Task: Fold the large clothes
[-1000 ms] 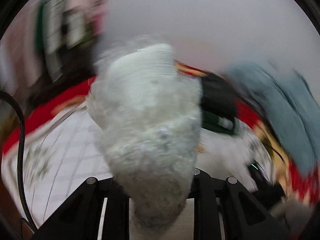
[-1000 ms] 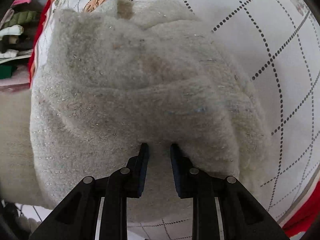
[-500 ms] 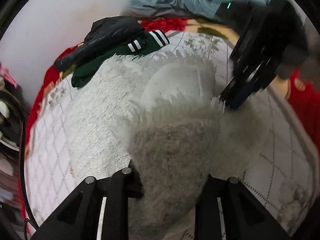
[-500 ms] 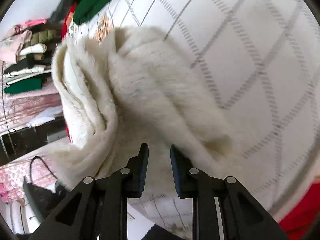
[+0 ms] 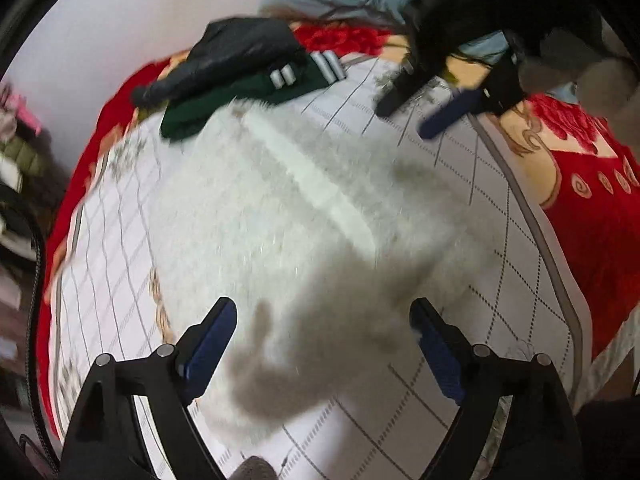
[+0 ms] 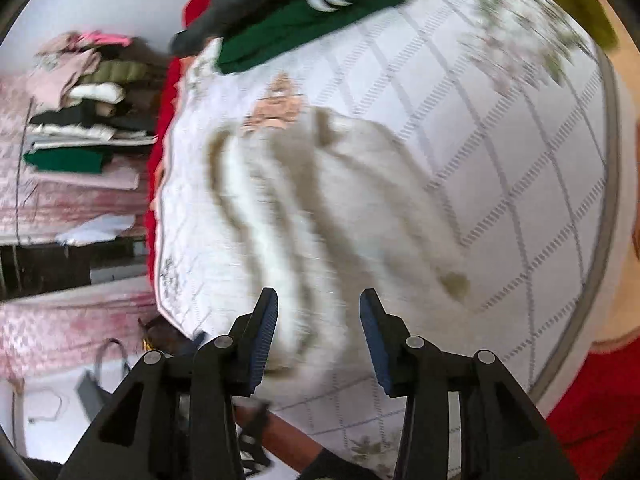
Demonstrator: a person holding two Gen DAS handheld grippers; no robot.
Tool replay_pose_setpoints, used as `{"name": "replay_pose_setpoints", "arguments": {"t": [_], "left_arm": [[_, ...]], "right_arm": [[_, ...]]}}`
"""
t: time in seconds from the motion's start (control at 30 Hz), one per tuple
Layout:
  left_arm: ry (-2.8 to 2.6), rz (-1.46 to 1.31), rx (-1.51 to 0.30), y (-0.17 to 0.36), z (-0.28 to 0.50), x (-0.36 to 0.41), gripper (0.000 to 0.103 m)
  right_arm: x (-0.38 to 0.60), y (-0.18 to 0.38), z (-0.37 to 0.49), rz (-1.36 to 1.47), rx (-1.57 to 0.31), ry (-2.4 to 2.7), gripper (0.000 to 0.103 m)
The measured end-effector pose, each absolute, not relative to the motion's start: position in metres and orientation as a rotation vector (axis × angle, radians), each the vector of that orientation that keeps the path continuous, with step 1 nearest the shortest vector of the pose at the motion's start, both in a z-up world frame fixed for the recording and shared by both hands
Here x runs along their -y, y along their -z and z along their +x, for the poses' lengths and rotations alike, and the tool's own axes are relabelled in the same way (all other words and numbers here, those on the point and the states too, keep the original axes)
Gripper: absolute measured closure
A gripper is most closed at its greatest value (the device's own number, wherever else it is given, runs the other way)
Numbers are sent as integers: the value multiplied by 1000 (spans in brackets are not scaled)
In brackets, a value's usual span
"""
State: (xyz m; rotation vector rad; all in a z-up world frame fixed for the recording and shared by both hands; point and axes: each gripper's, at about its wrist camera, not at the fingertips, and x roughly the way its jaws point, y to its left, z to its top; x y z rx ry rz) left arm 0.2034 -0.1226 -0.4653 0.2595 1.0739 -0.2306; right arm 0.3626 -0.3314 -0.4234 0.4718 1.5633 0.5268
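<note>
Both grippers, left (image 5: 323,344) and right (image 6: 319,334), hold fingers apart over the motion-blurred sweater (image 5: 304,216) on the bed (image 5: 516,264); its folds are indistinct.

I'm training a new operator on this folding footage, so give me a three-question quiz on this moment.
1. True or false: the left gripper is clamped on the white fluffy garment.
2. What lies beyond the white garment on the bed? A) a green garment with white stripes B) a yellow towel C) a pair of shoes
3. Fill in: the right gripper stands ____ above the white garment.

Key: 1. False, its jaws are wide apart. 2. A. 3. open.
</note>
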Motion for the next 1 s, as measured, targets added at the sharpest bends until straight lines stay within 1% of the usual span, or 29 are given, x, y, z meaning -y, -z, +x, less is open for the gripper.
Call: {"name": "replay_pose_setpoints", "arguments": {"t": [0.1, 0.2, 0.3, 0.33, 0.37, 0.47, 0.5, 0.53, 0.67, 0.7, 0.73, 0.77, 0.8, 0.83, 0.87, 0.9, 1.0], "left_arm": [[155, 148, -1110, 459, 194, 106, 15], [35, 27, -1151, 455, 185, 83, 15], [-73, -70, -1196, 456, 177, 61, 15], [-114, -101, -1214, 457, 174, 53, 15], [-145, -127, -1222, 458, 173, 47, 15], [-222, -158, -1234, 456, 171, 32, 15], [-231, -164, -1233, 455, 171, 29, 15], [-245, -169, -1230, 454, 173, 26, 15], [-274, -173, -1232, 458, 193, 22, 15], [-274, -179, -1228, 457, 201, 22, 15], [-271, -187, -1220, 455, 210, 22, 15], [-273, -195, -1208, 453, 218, 20, 15], [-277, -207, -1196, 450, 223, 16, 15], [-280, -234, -1182, 448, 228, 11, 15], [-285, -283, -1171, 448, 234, 2, 15], [-286, -319, -1168, 449, 237, -4, 15], [-246, -482, -1172, 467, 248, -29, 15]], "right_arm": [[295, 419, 361, 462, -1579, -615, 58], [255, 432, 344, 445, -1664, -707, 58], [229, 466, 332, 404, -1748, -715, 59], [225, 484, 326, 400, -1781, -683, 64], [229, 493, 322, 382, -1786, -632, 91], [246, 497, 327, 435, -1765, -544, 95], [251, 491, 328, 413, -1741, -525, 102], [254, 489, 330, 379, -1729, -506, 103], [253, 491, 330, 410, -1767, -549, 102], [256, 483, 330, 405, -1757, -577, 99], [258, 478, 333, 389, -1738, -583, 98], [264, 474, 337, 369, -1709, -581, 88], [274, 464, 340, 355, -1672, -571, 65], [291, 455, 344, 355, -1626, -550, 50], [301, 451, 346, 360, -1608, -535, 27], [314, 451, 350, 371, -1584, -510, 23], [352, 473, 368, 450, -1589, -478, 23]]}}
